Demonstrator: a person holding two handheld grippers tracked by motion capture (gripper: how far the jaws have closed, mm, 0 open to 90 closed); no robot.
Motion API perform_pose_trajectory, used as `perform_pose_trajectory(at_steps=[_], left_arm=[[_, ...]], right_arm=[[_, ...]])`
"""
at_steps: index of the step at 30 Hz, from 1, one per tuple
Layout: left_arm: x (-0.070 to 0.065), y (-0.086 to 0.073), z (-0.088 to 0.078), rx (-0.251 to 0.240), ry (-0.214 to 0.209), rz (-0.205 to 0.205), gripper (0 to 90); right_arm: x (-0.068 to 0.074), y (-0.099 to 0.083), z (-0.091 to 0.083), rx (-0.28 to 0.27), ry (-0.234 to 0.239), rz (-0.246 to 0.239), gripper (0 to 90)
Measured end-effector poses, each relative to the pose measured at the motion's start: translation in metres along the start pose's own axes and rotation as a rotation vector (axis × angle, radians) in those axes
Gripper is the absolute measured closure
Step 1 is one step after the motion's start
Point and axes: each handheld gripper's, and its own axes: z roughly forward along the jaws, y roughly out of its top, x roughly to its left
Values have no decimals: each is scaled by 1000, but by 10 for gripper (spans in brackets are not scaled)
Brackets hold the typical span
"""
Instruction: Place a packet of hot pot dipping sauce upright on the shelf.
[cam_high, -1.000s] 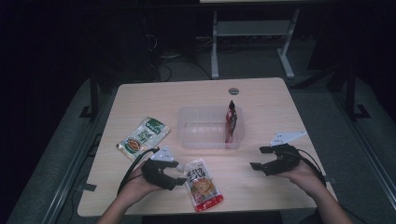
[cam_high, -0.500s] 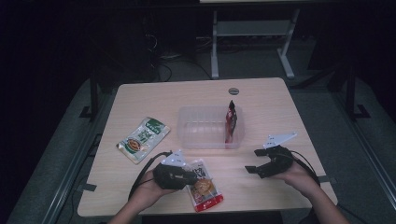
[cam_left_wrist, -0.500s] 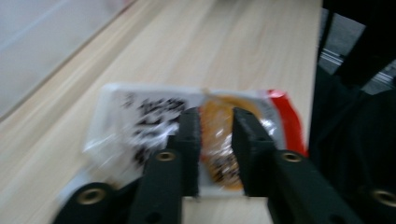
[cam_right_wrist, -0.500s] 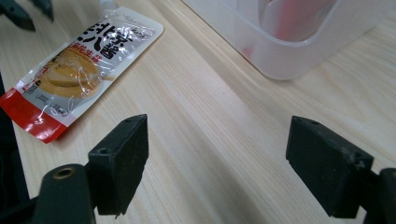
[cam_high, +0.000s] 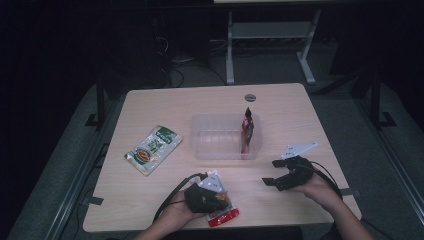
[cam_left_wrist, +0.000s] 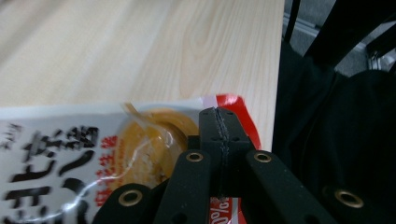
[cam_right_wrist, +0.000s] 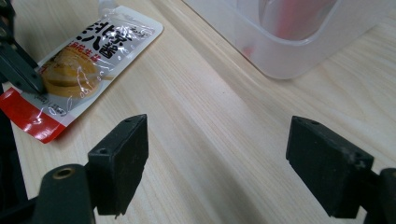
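Observation:
A white and red sauce pouch (cam_high: 223, 216) lies flat near the table's front edge, also seen in the left gripper view (cam_left_wrist: 70, 149) and the right gripper view (cam_right_wrist: 88, 51). My left gripper (cam_high: 216, 199) sits on top of it. Its jaws have just been closing and now meet (cam_left_wrist: 219, 126), pinched onto the pouch near its red end. The left gripper's tip (cam_right_wrist: 25, 74) rests on the pouch film. My right gripper (cam_high: 270, 172) hovers open over bare wood to the right, with nothing between its pads (cam_right_wrist: 217, 163).
A clear plastic container (cam_high: 200, 145) stands mid-table with a red packet (cam_high: 247, 131) upright at its right end; its wall (cam_right_wrist: 299, 51) is just beyond my right gripper. A green and white pouch (cam_high: 153, 149) lies to the left. A round grommet (cam_high: 250, 97) sits near the far edge.
The left hand slid right onto the sauce pouch and its jaws went from wide open to shut. The right gripper stayed almost where it was.

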Motion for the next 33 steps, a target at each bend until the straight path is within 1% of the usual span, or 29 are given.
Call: perform_pose_trajectory(at_steps=[1,3,8,10,13,17,22,25,29,31,33], left_arm=[[1,0,2,-4,-4,-3,896],[1,0,2,9,17,8,897],[2,-3,3,36,37,0,899],[4,-5,3,45,35,-11,900],[3,-7,0,66,43,-8,900],[5,-17,-10,85,55,-23,900],[13,-27,-23,101,64,-58,900],[18,-32,-31,107,82,-72,900],[24,-37,-38,117,111,-82,900],[29,-39,-41,120,133,-87,900],[33,-40,-44,122,163,-88,900]], right_arm=[[0,0,0,1,-1,0,206],[0,0,1,2,-3,-1,206],[0,0,2,3,-2,-9,206],[0,0,2,4,0,-10,206],[0,0,2,5,-1,-8,206],[0,0,2,6,-1,0,206],[0,0,2,6,-3,5,207],[0,0,2,4,-4,-8,207],[0,0,3,4,-2,-6,206],[0,0,3,6,-2,-4,206],[0,0,3,7,1,-6,207]])
